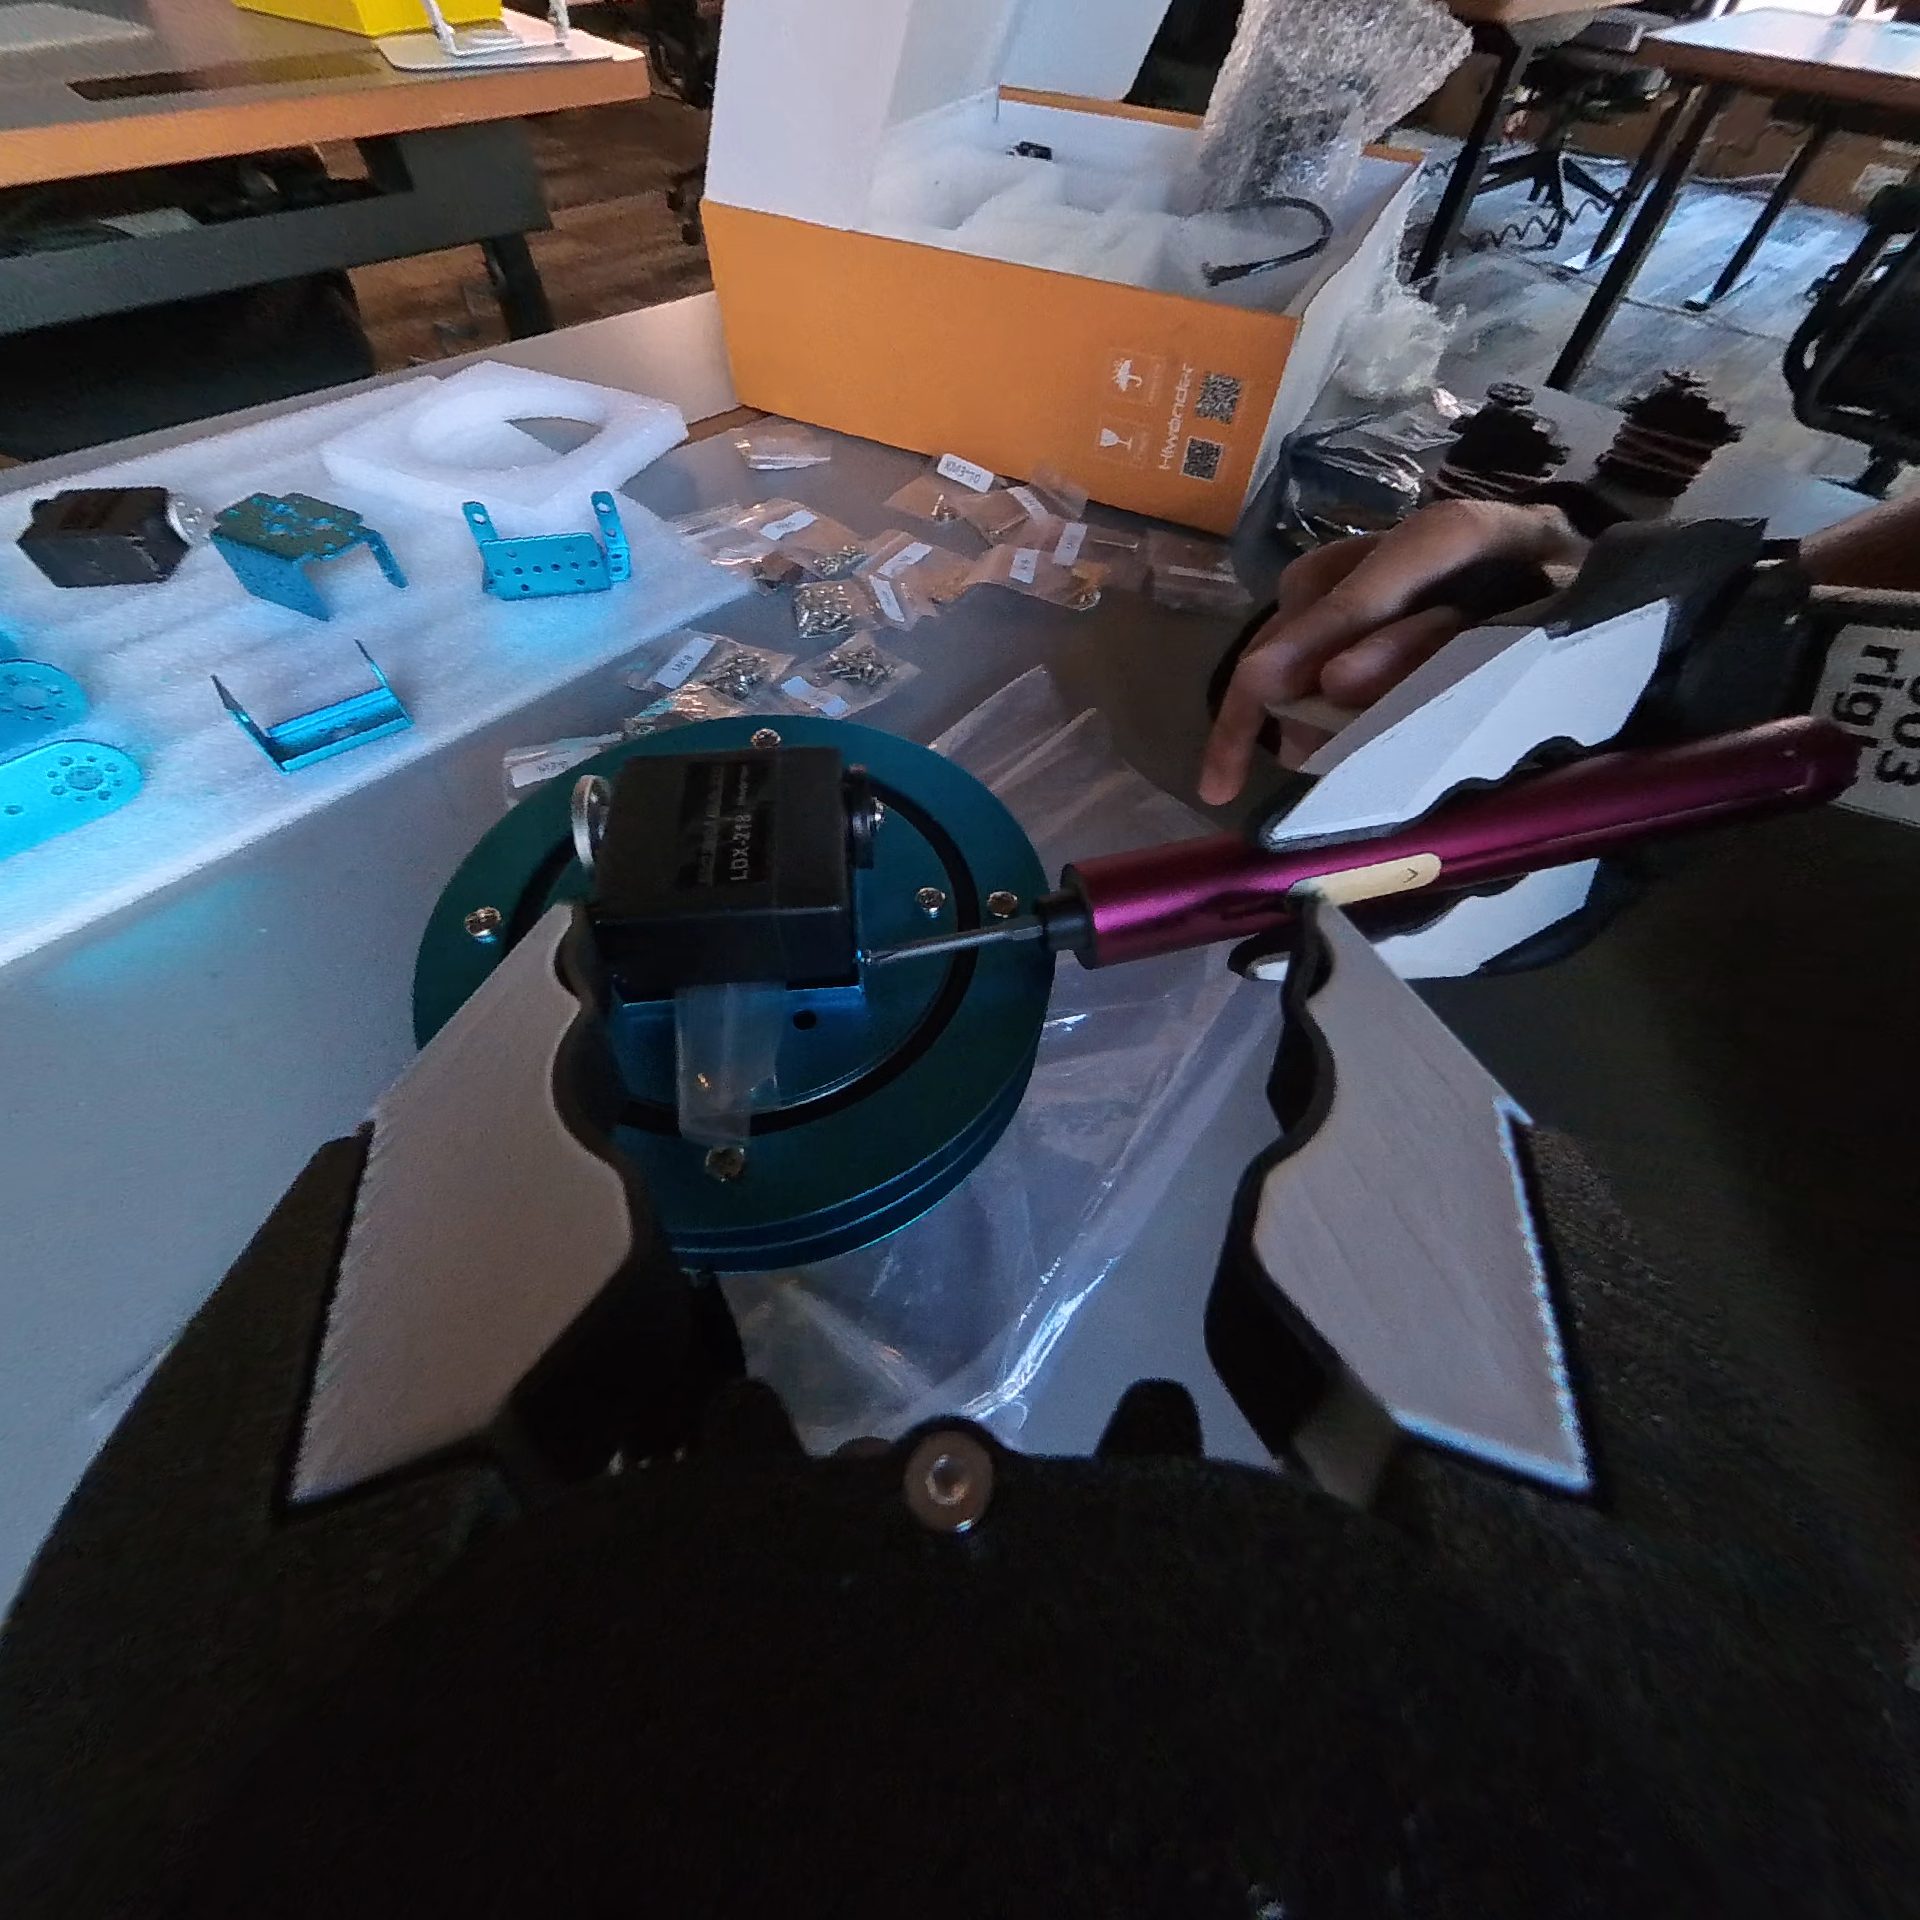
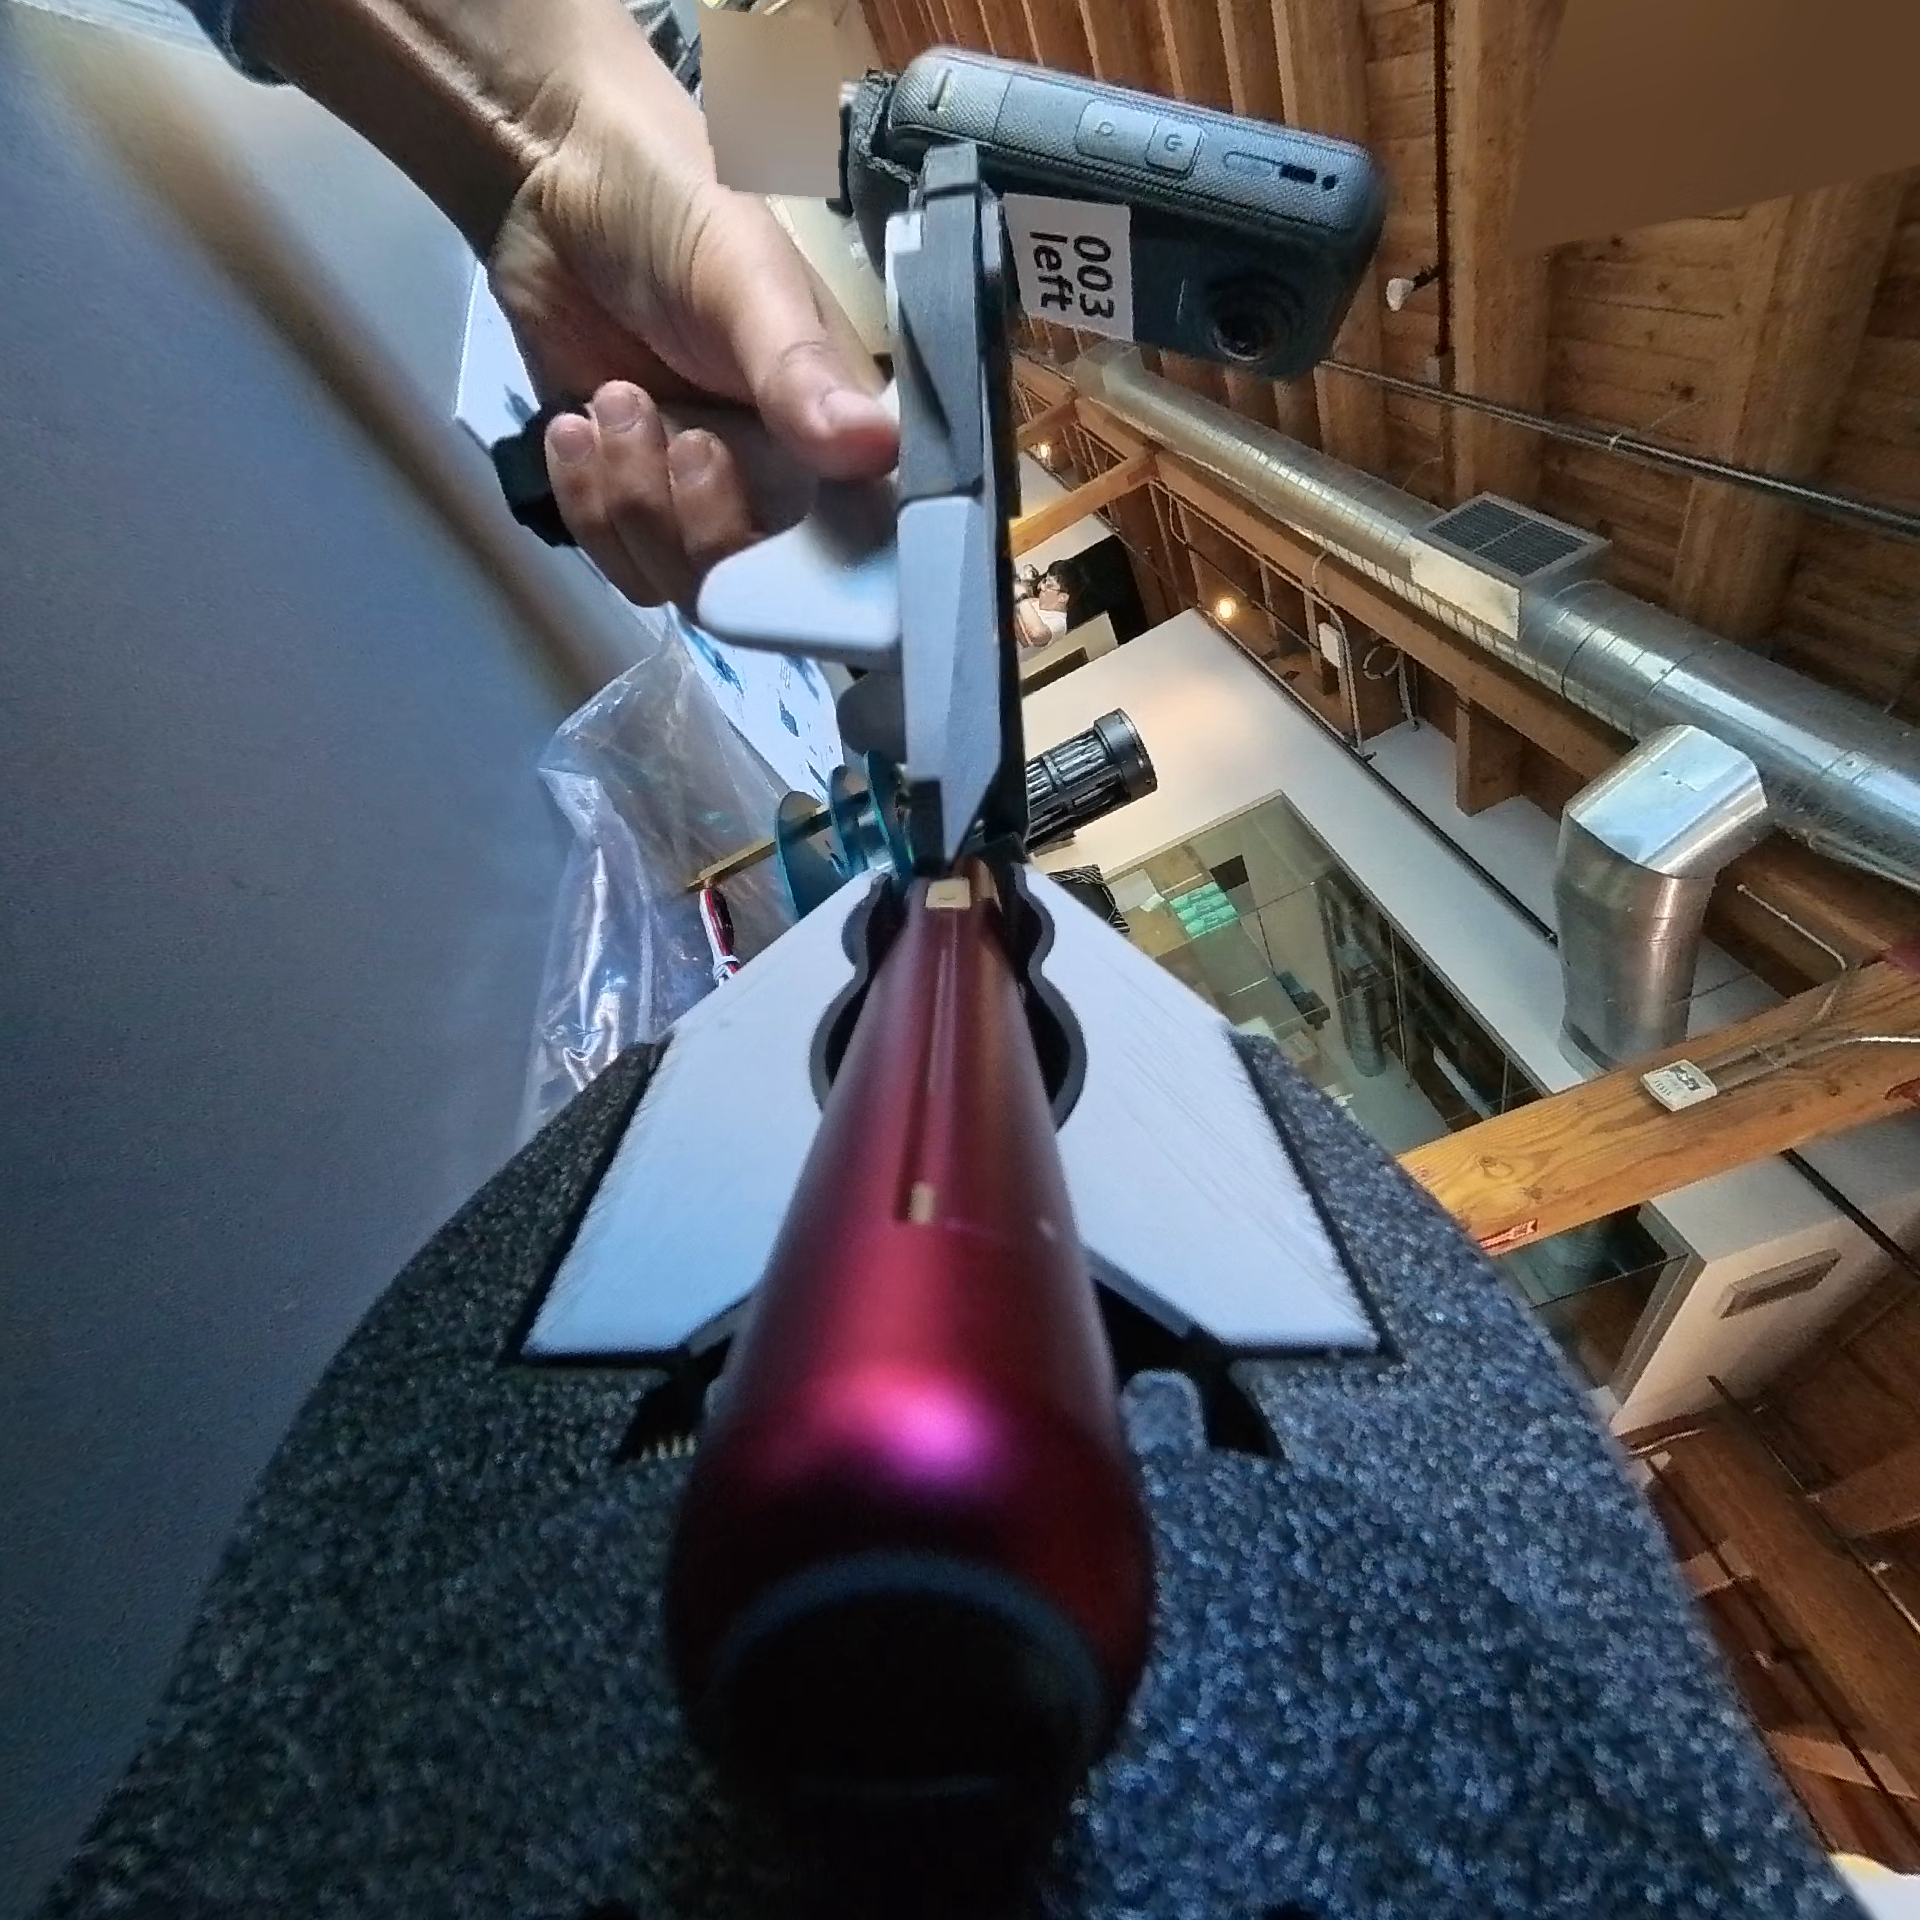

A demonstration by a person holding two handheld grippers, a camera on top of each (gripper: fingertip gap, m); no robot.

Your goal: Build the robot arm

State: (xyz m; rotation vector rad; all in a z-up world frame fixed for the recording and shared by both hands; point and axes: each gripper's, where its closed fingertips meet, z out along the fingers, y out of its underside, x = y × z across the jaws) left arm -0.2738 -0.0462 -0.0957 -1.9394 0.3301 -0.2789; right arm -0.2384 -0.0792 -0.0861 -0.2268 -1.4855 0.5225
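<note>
A: What has the left gripper [image 1: 935, 925] got?

B: Nothing clamped. Its jaws stand wide apart, and the blue round turntable base [image 1: 727, 1049] sits between them toward the left finger [image 1: 499, 1122], whose tip overlaps the base's rim; whether it touches, I cannot tell. A black servo [image 1: 727, 873] is mounted on top of the base, just ahead of that fingertip, with a small clear plastic bag [image 1: 722, 1060] hanging off its near side.

A: And the right gripper [image 2: 951, 914]?

B: Closed around a magenta electric screwdriver [image 2: 925, 1247], which runs straight along its fingers. In the left wrist view the screwdriver [image 1: 1455, 862] comes in from the right, passing just over the left gripper's right finger [image 1: 1392, 1174], and its thin bit [image 1: 956, 940] reaches the servo's right side near the bottom.

A: What lies farther out?

B: A clear plastic sheet [image 1: 1091, 1195] under the base; beyond the left finger, a white foam tray [image 1: 343, 665] with blue metal brackets [image 1: 551, 561] (several shapes). Straight ahead, small bags of screws [image 1: 831, 613], then an open orange and white box [image 1: 997, 343].
</note>
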